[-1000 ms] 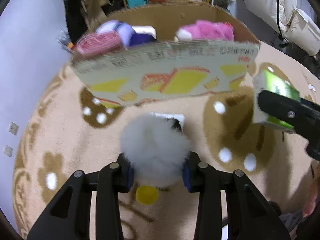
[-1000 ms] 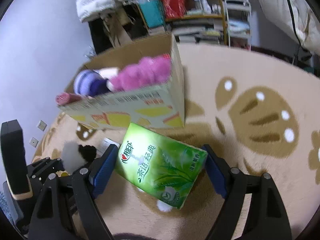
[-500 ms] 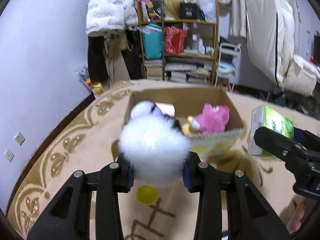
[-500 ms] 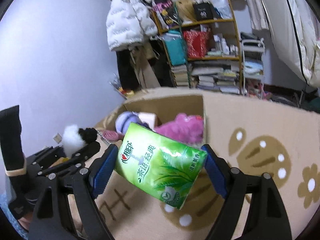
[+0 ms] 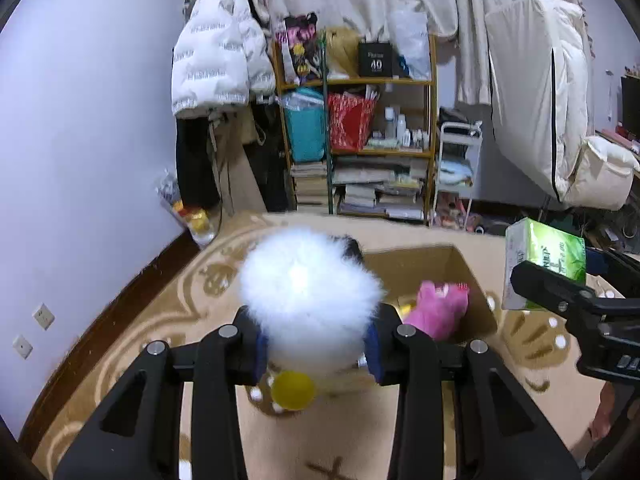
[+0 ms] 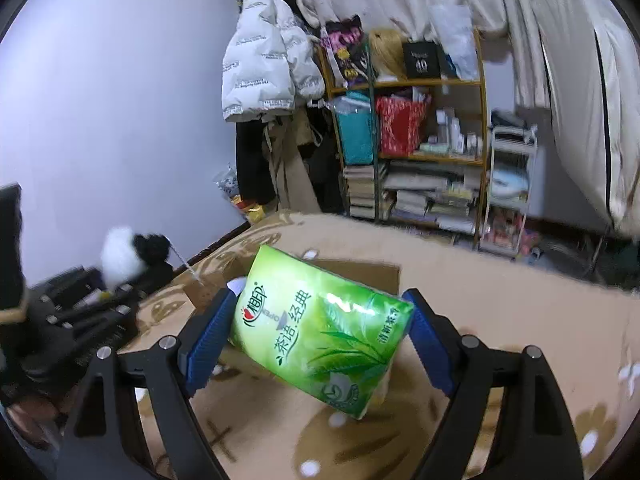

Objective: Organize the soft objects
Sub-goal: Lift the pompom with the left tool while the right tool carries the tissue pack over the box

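Observation:
My left gripper (image 5: 314, 340) is shut on a fluffy white plush ball (image 5: 308, 296) with a black tuft, held above the near side of an open cardboard box (image 5: 472, 280). A pink plush toy (image 5: 442, 308) lies inside the box. My right gripper (image 6: 320, 334) is shut on a green tissue pack (image 6: 320, 328), held above the box (image 6: 372, 272). The tissue pack also shows at the right of the left wrist view (image 5: 544, 260). The plush ball shows at the left of the right wrist view (image 6: 124, 256).
A beige rug with brown patterns (image 5: 160, 320) covers the floor. A cluttered shelf (image 5: 372, 140) with books stands at the back beside a hanging white jacket (image 5: 220, 48). A lilac wall (image 5: 80, 140) runs along the left. White bedding (image 5: 540, 100) hangs at the right.
Both grippers have risen with their objects. The view now looks down over the box from higher up, and the box sits lower and smaller in both views.

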Demonstrator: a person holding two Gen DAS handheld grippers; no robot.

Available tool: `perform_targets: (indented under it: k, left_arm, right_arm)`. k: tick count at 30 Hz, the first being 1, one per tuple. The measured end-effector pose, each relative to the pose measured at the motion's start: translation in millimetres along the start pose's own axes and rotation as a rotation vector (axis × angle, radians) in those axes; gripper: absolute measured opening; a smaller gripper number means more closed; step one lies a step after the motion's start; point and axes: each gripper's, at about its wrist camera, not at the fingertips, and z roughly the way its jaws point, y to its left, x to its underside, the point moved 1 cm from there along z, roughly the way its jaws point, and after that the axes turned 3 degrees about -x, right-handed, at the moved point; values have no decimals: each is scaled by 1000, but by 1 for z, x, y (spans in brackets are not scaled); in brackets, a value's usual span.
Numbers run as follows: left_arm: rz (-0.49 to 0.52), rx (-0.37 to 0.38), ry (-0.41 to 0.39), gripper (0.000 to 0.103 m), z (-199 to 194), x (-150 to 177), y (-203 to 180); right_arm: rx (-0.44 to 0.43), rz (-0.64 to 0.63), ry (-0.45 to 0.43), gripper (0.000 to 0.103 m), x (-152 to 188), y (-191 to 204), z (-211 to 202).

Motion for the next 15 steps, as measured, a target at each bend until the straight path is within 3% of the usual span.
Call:
perform_targets:
  k: [3, 7, 15]
  left_arm:
    - [-14, 20, -6, 36, 3, -13, 2]
    - [27, -21, -18, 36, 13, -18, -2]
    - [21, 8, 57, 37, 52, -11, -6]
  right_arm:
    - [3, -9, -22, 88, -13, -6, 5]
    - [-5, -11, -18, 88, -19, -15, 18]
    - [-38, -18, 36, 88, -5, -25, 52]
